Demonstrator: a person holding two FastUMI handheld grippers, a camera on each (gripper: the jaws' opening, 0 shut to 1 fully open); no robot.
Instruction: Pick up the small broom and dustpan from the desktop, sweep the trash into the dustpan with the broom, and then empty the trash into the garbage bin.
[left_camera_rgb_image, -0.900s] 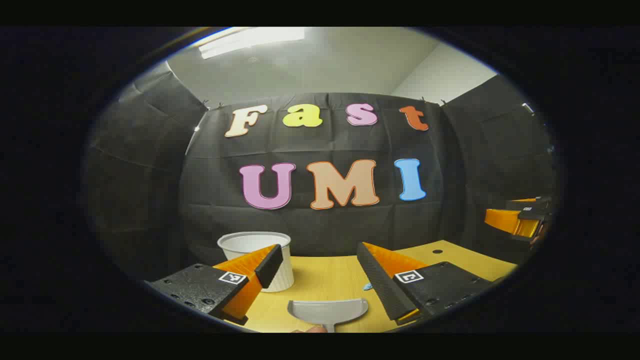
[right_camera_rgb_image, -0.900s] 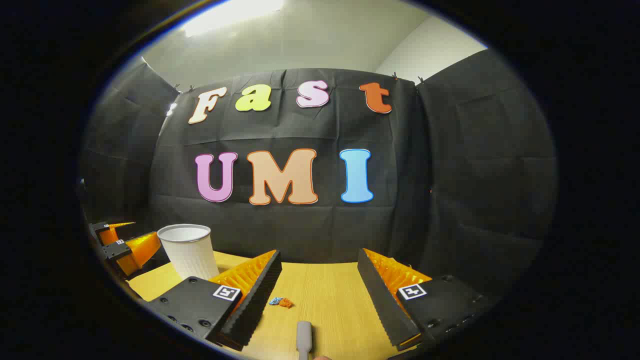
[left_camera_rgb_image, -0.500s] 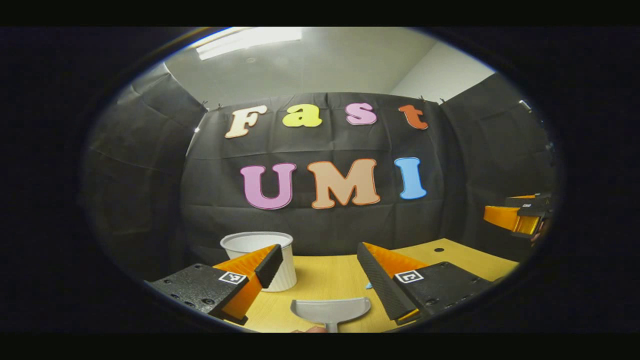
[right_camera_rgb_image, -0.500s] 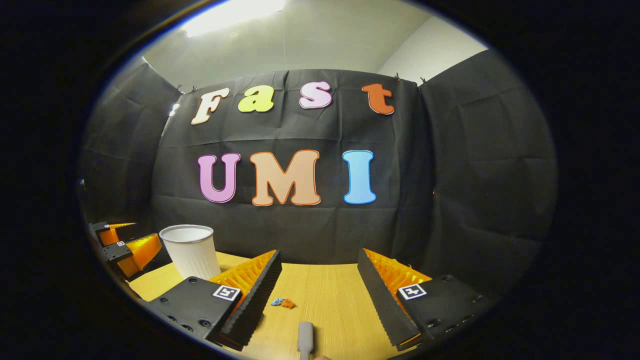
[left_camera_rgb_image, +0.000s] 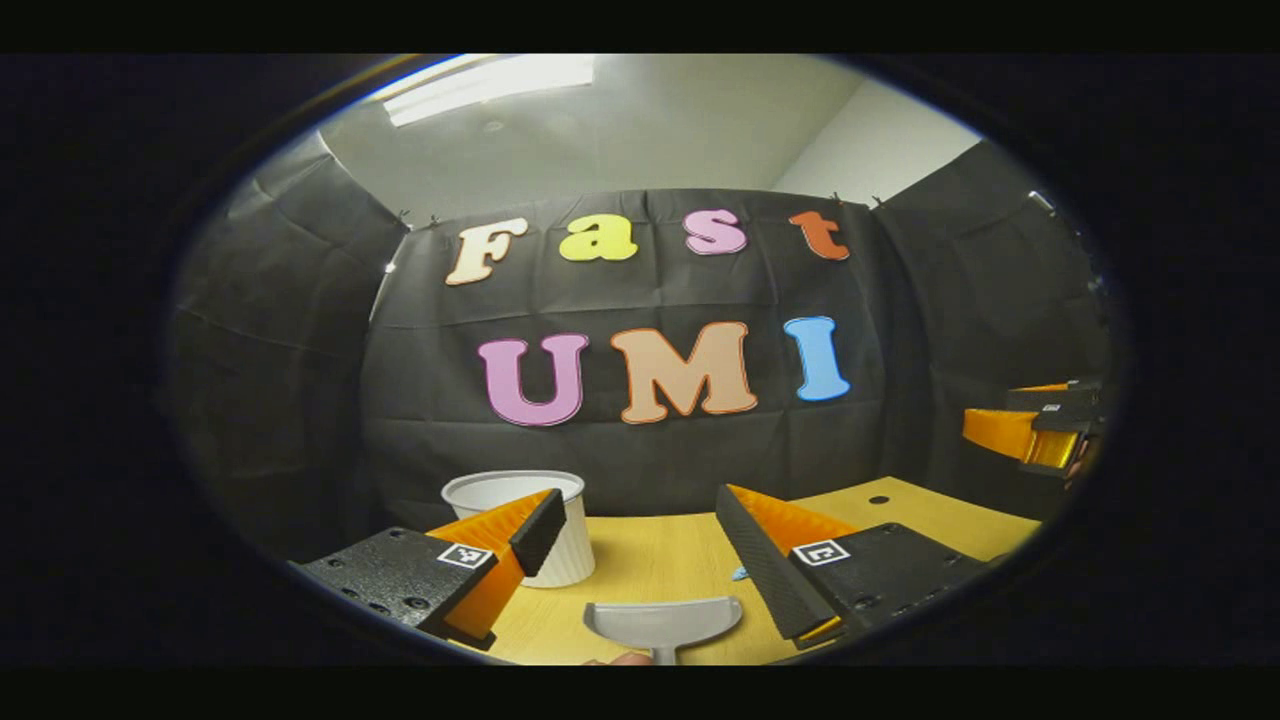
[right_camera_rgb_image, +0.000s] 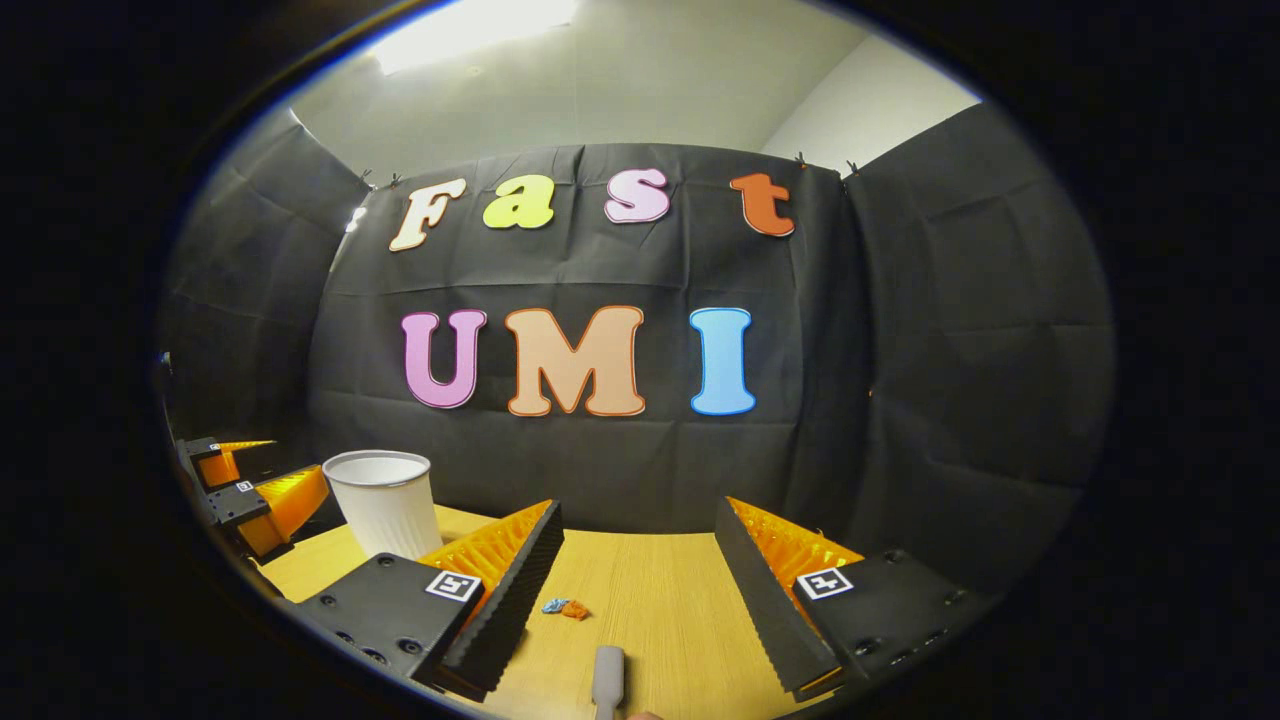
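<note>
A grey dustpan lies on the wooden desktop, low between the fingers of my left gripper, which is open and holds nothing. A white ribbed cup-shaped bin stands behind its left finger, partly hidden. A small blue scrap peeks out beside the right finger. In the right gripper view, the grey end of the broom handle lies low between the fingers of my open right gripper. Blue and orange trash bits lie just ahead on the desktop. The bin stands at the left.
The black cloth wall closes off the back of the desk. A small hole marks the desk's far right part. The right gripper hangs at the right edge of the left gripper view. The left gripper shows left of the bin.
Both views have drifted slightly, with the wall sitting a little lower in frame. The dustpan, broom handle, trash and bin lie as before. Both grippers stay open.
</note>
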